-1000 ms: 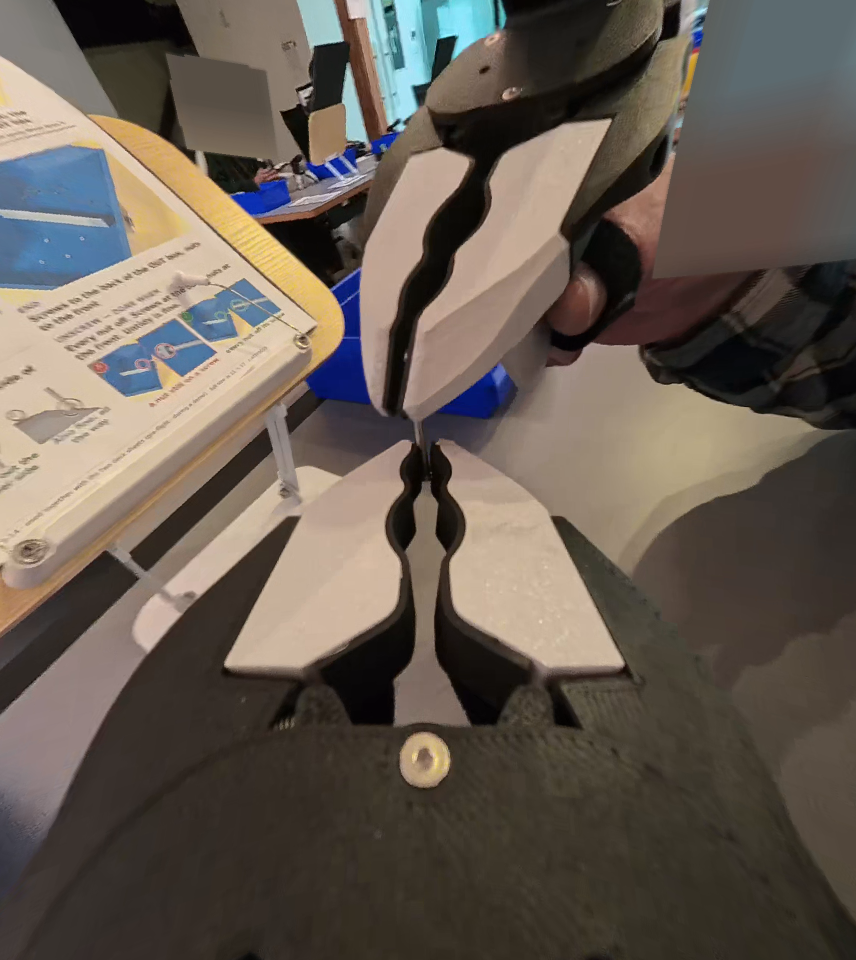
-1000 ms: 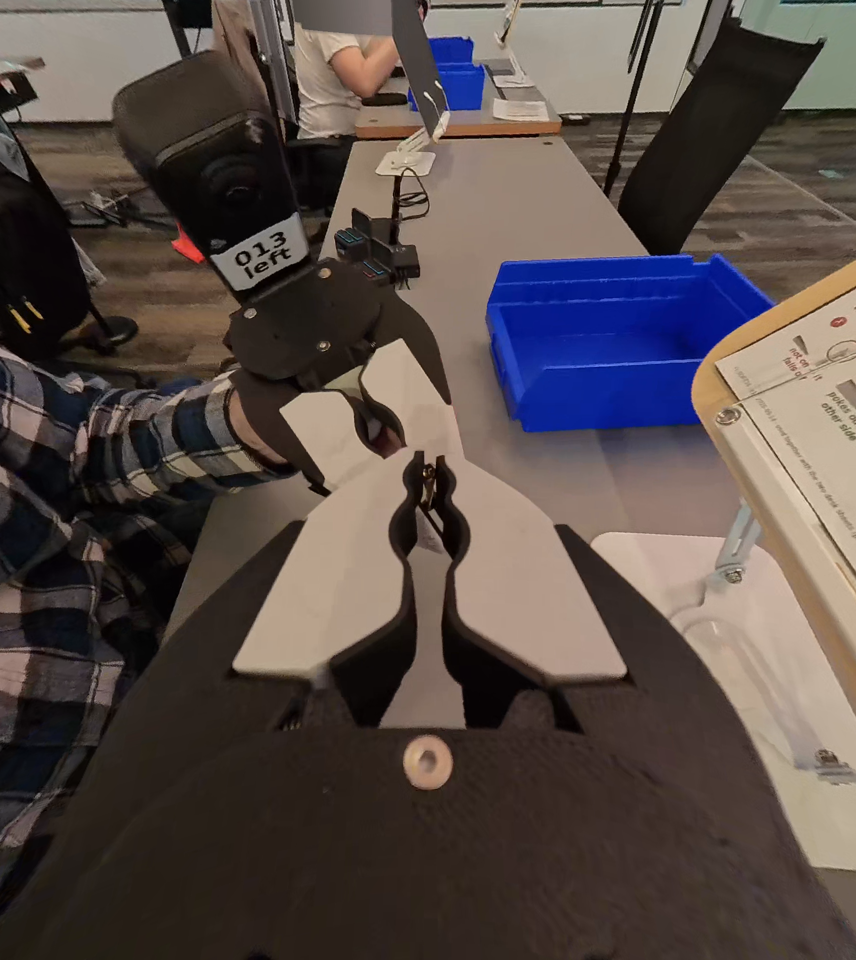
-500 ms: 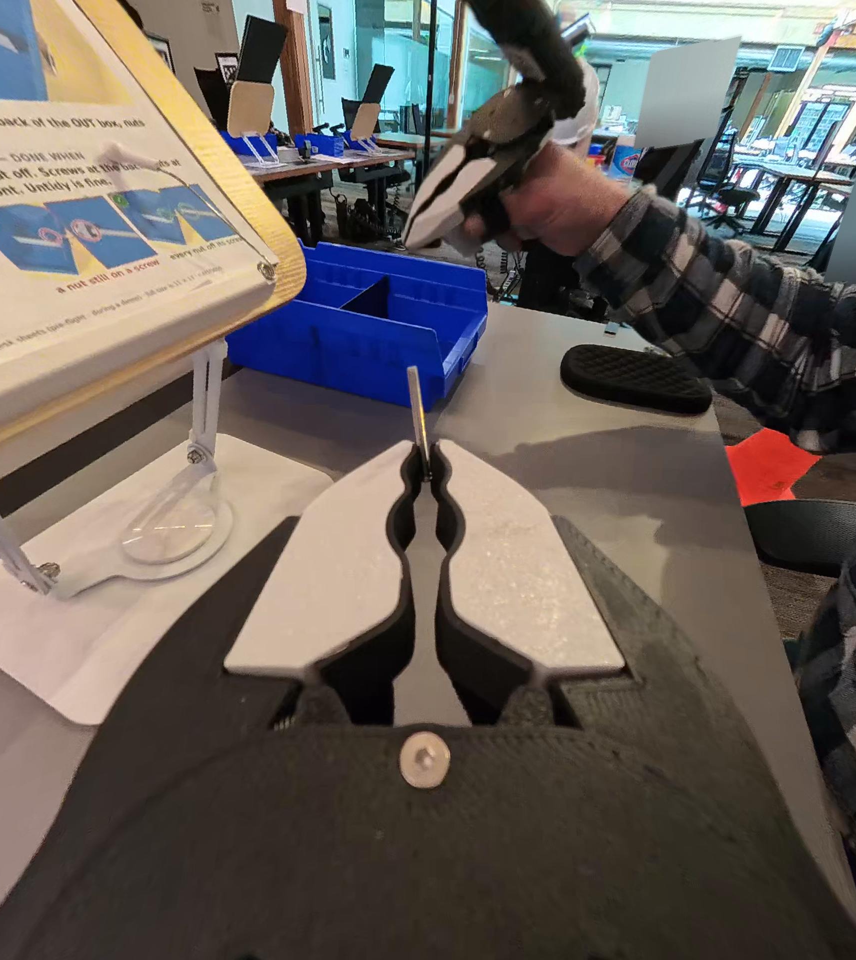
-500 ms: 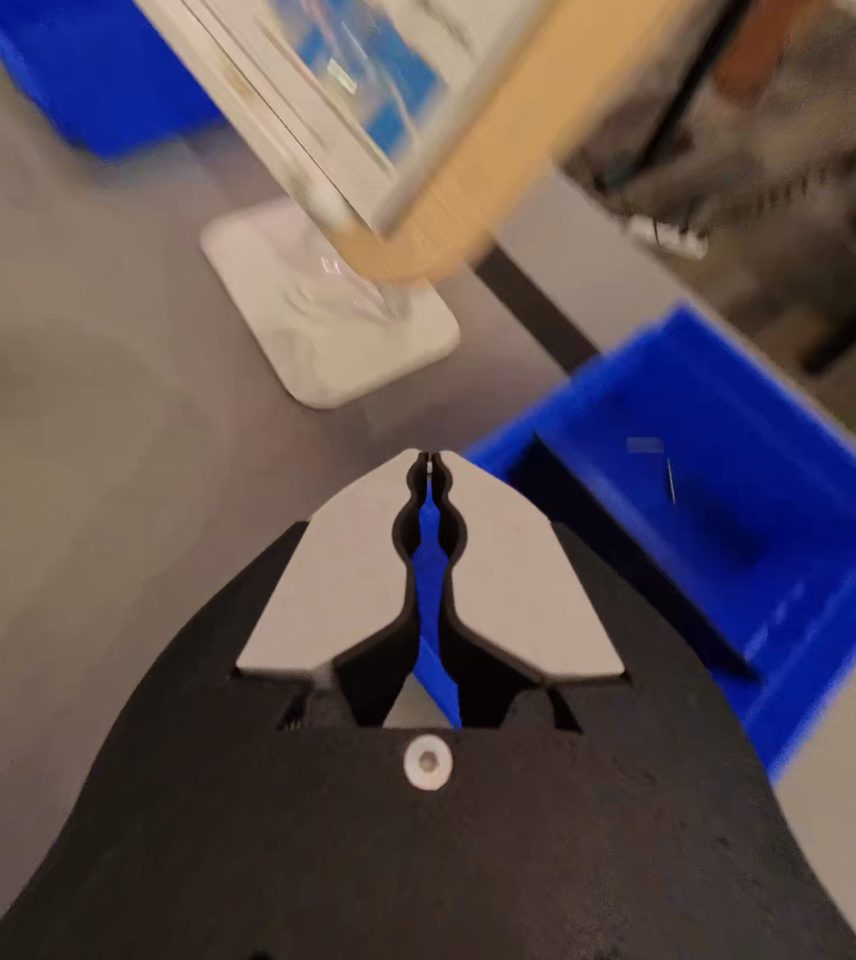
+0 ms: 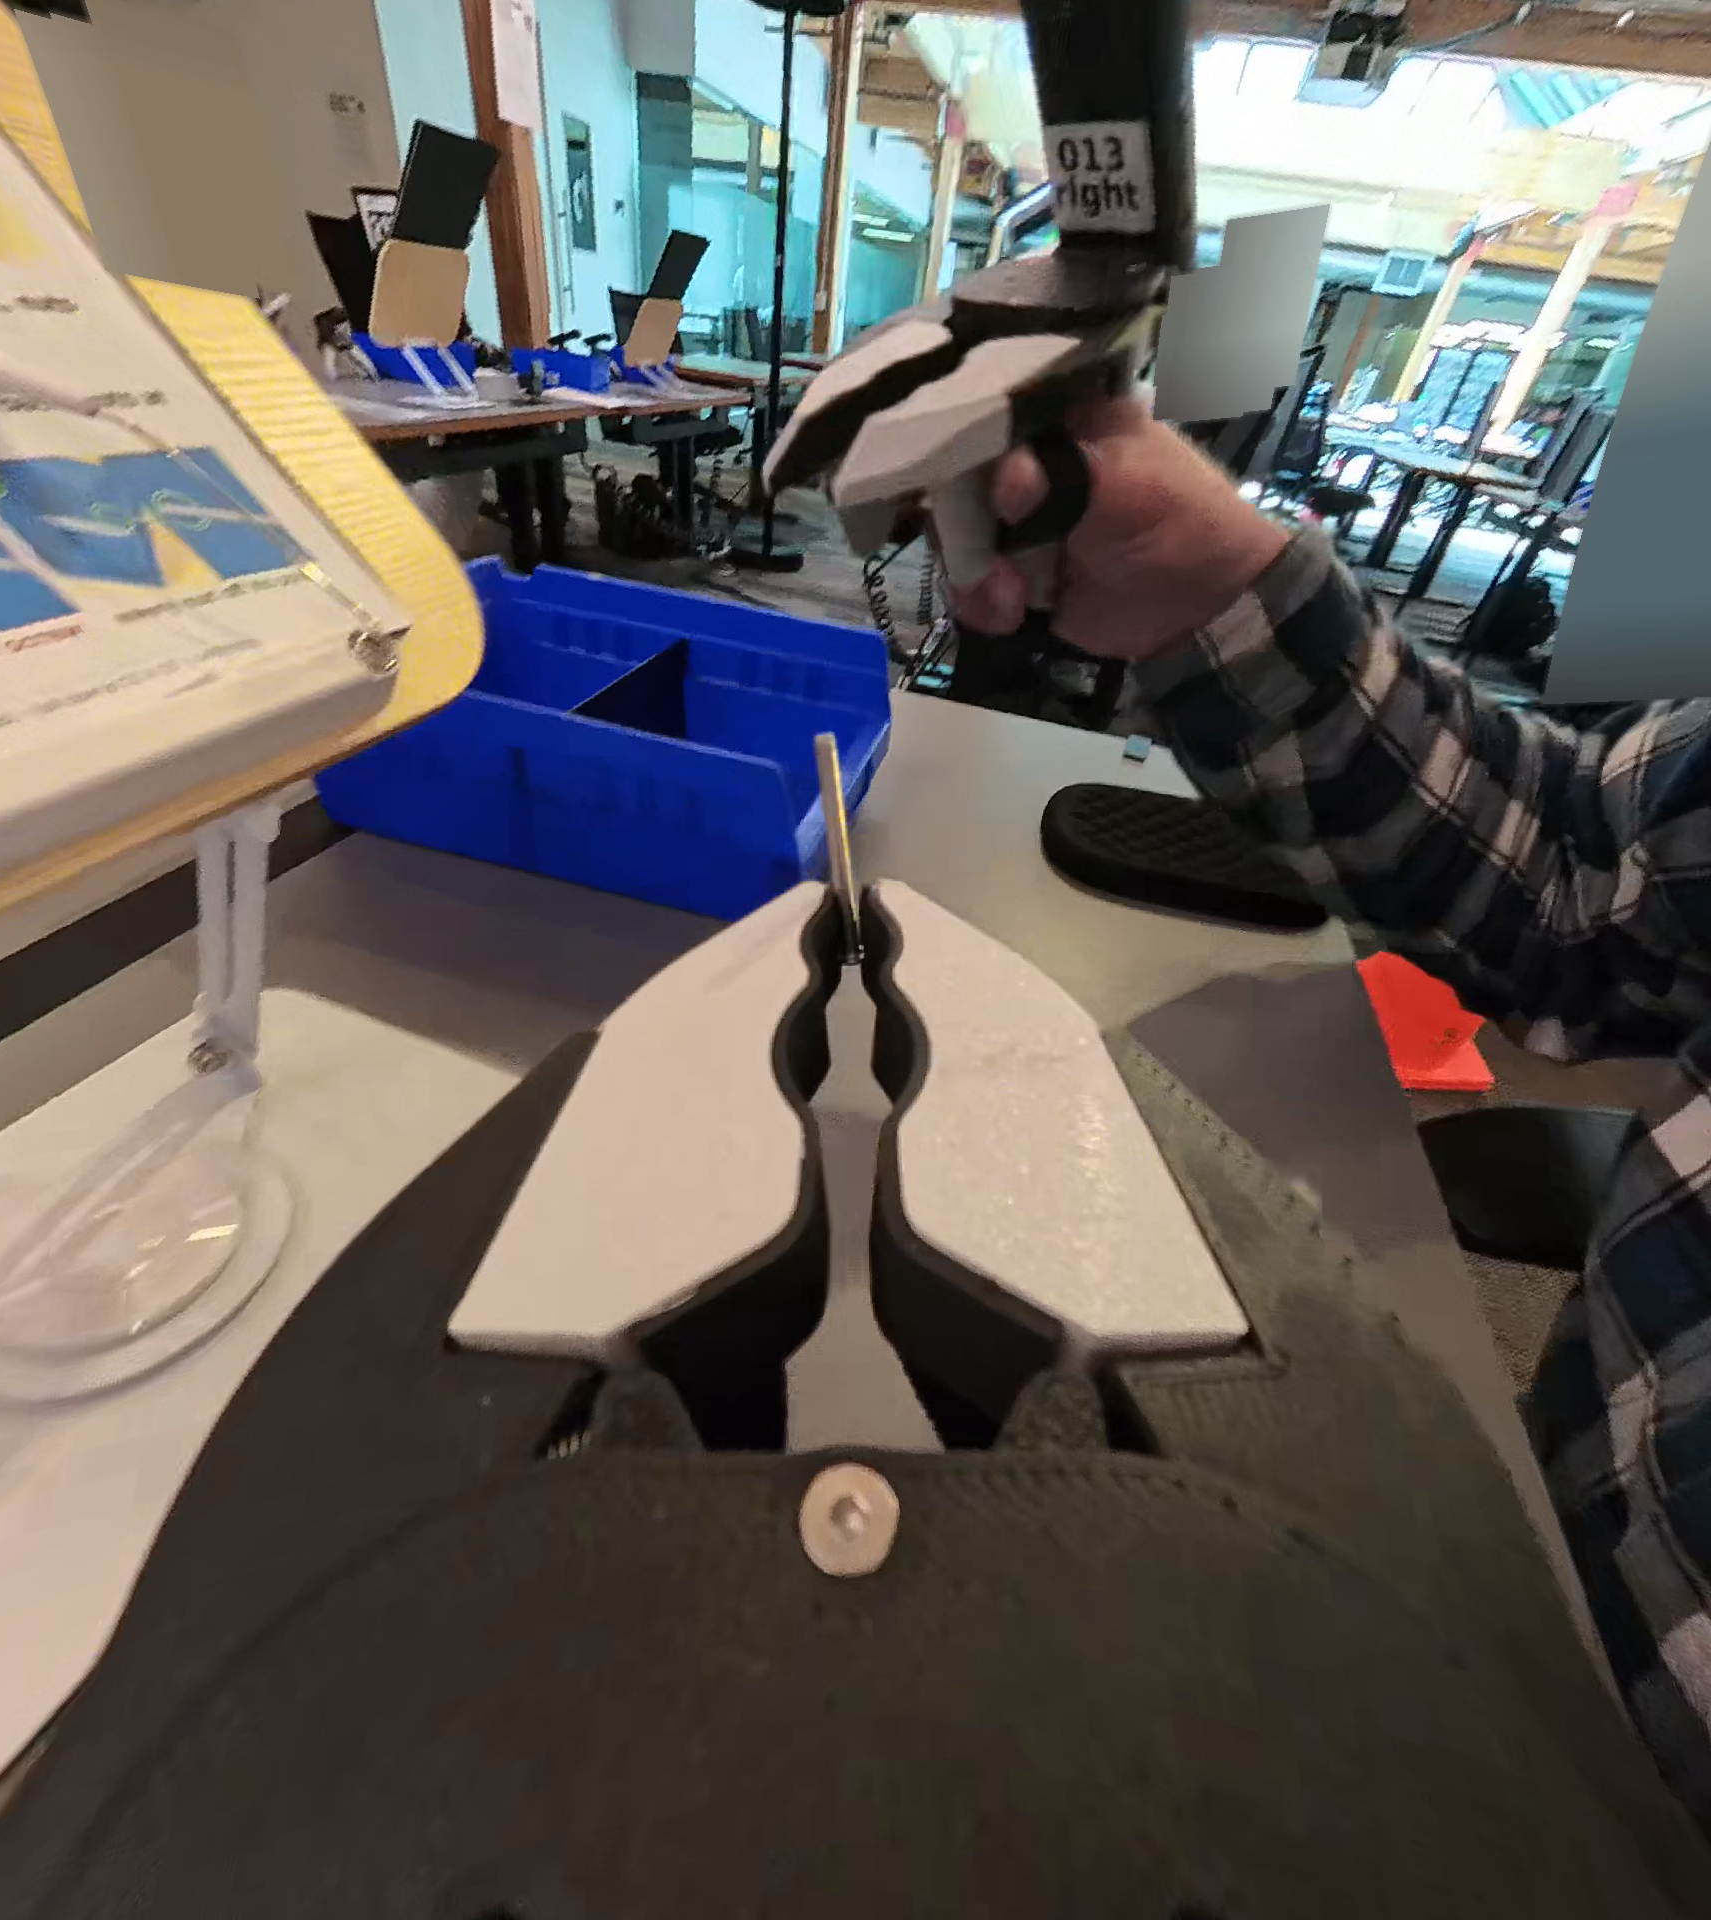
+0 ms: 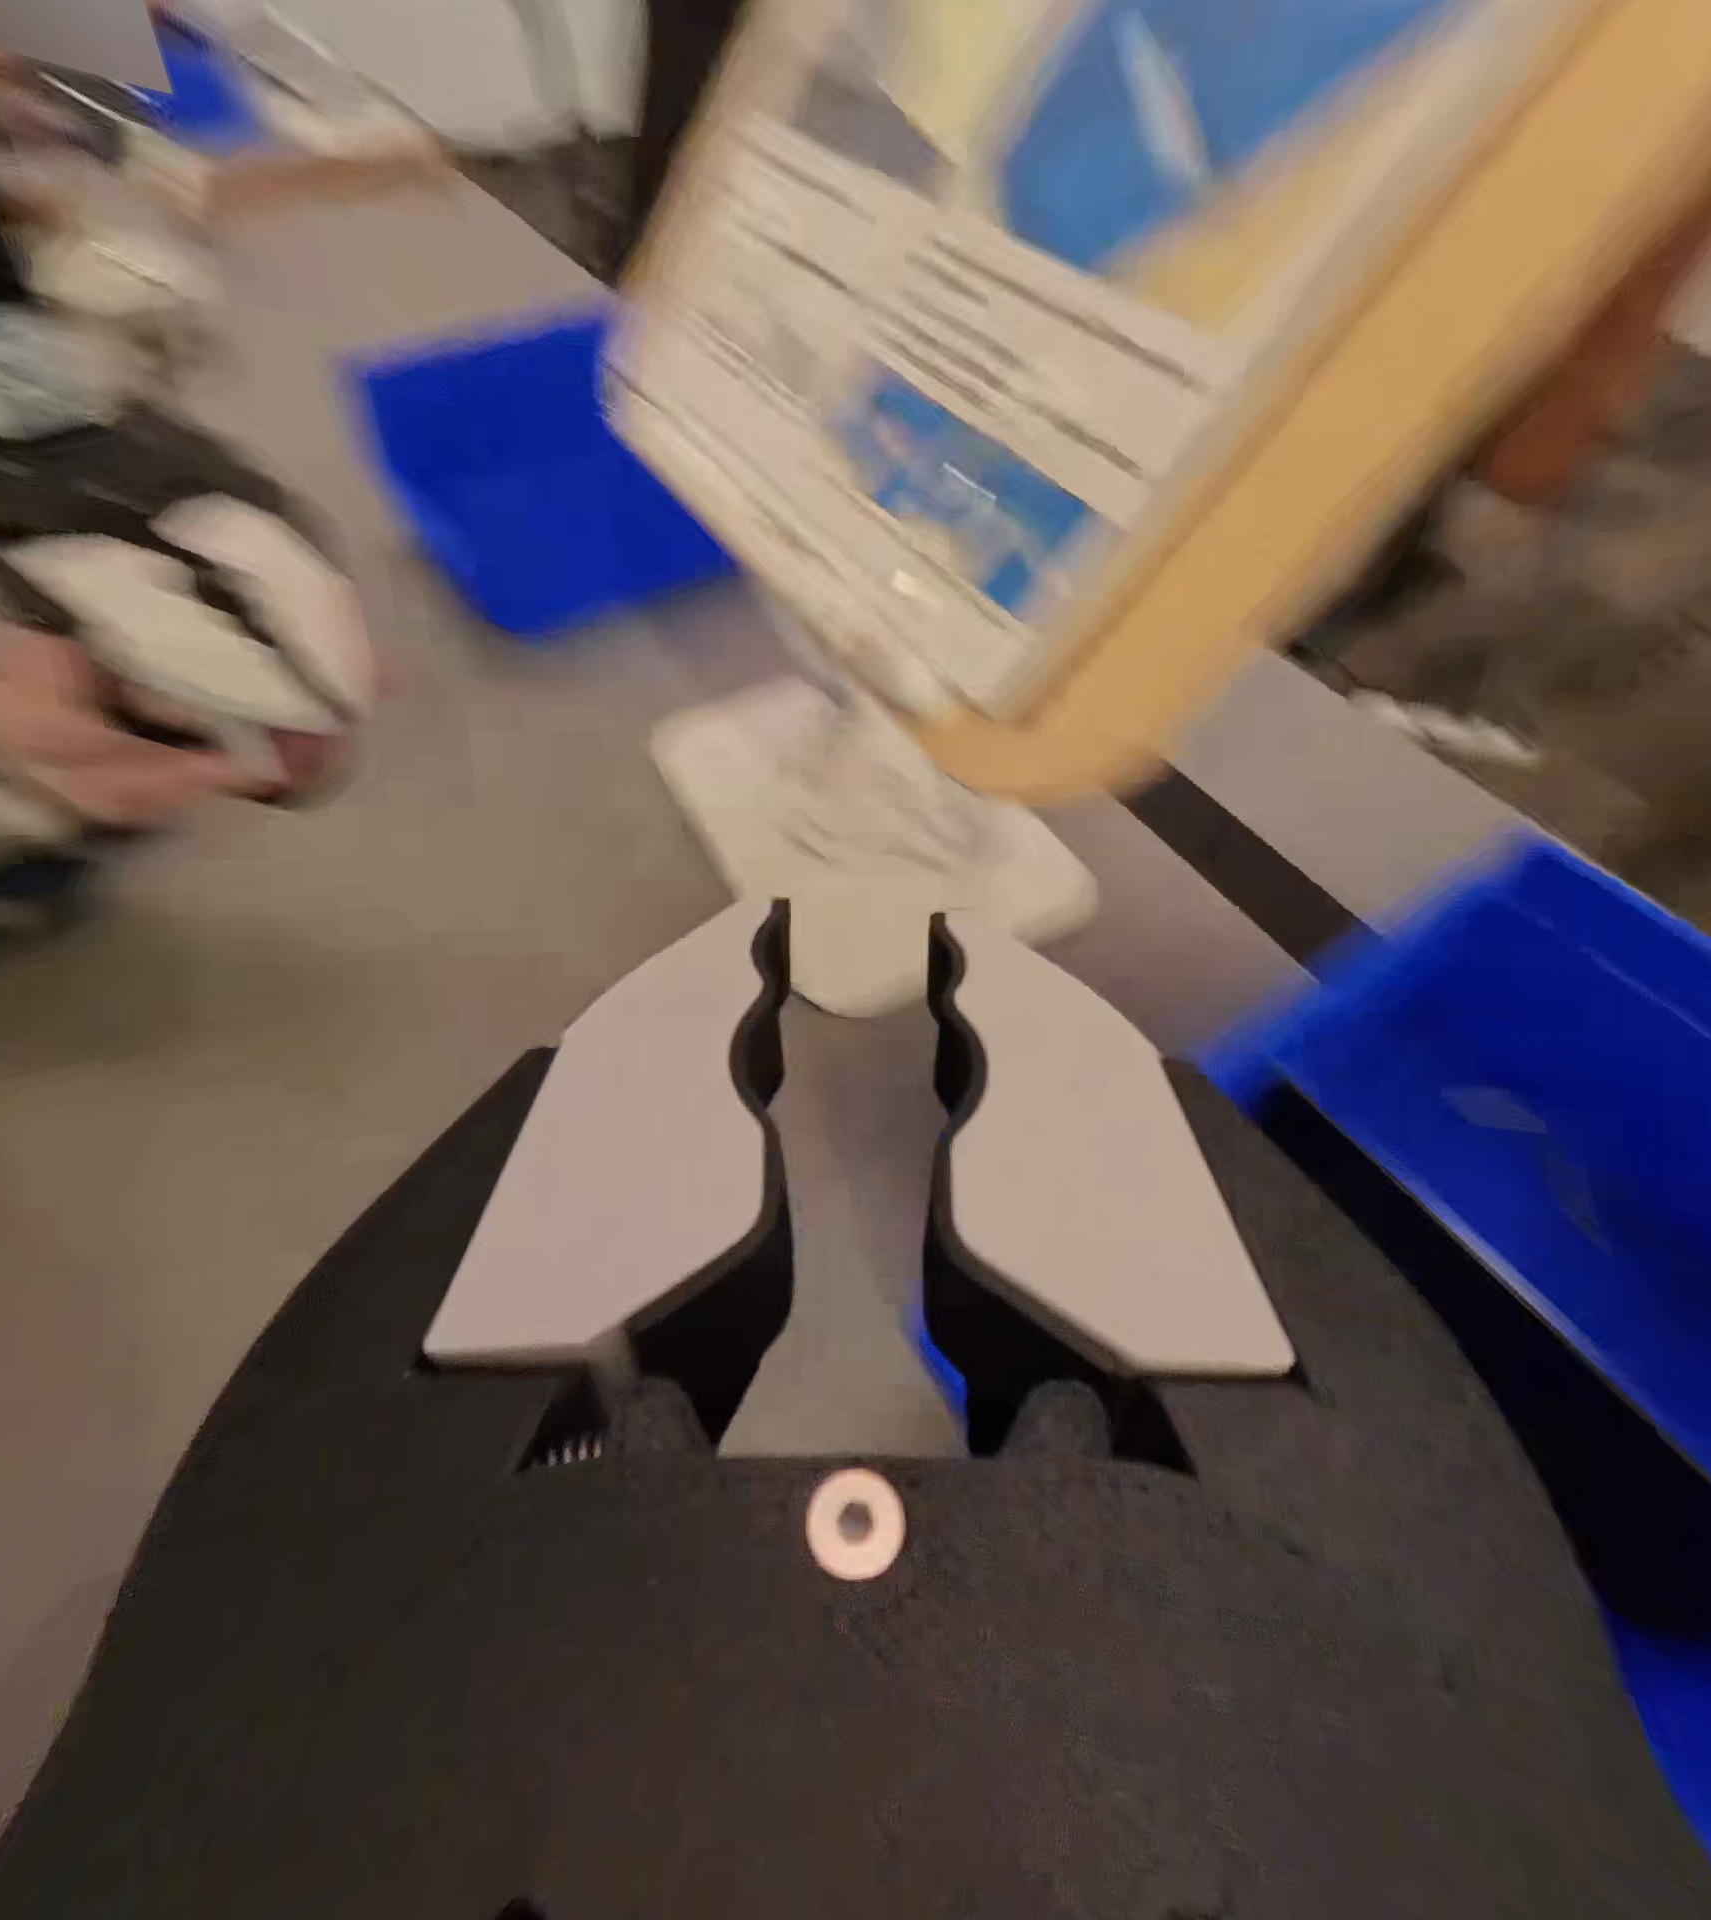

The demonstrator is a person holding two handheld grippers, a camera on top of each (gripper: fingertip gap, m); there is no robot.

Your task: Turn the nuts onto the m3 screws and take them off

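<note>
The left gripper (image 5: 849, 894) is over the grey table (image 5: 996, 758), and its two pale fingers are pressed together on a thin metal pin (image 5: 836, 821). The pin stands almost upright out of the fingertips, with its lower end between the dark pads and its free end in front of the near wall of the blue bin (image 5: 602, 769). This bin has a divider inside and sits on the table just behind the pin.

On the left stands a wooden board (image 5: 415, 561) with printed instruction sheets, tilted on a clear holder that rests on a white base plate (image 5: 383, 1049). A black textured pad (image 5: 1163, 852) lies on the table to the right, near a checked sleeve (image 5: 1453, 790).

The right gripper (image 6: 856, 925) is lifted above the table, in a person's hand (image 5: 1131, 561). Its fingers are spread apart and I see nothing between them; only the corner of the white base plate (image 6: 1027, 883) shows behind the gap. The right wrist view is much blurred. In it, the board (image 6: 1277, 520) leans above the plate, a second blue bin (image 6: 1609, 1195) is at the right, and the left gripper (image 6: 238, 644) shows far at the left.
</note>
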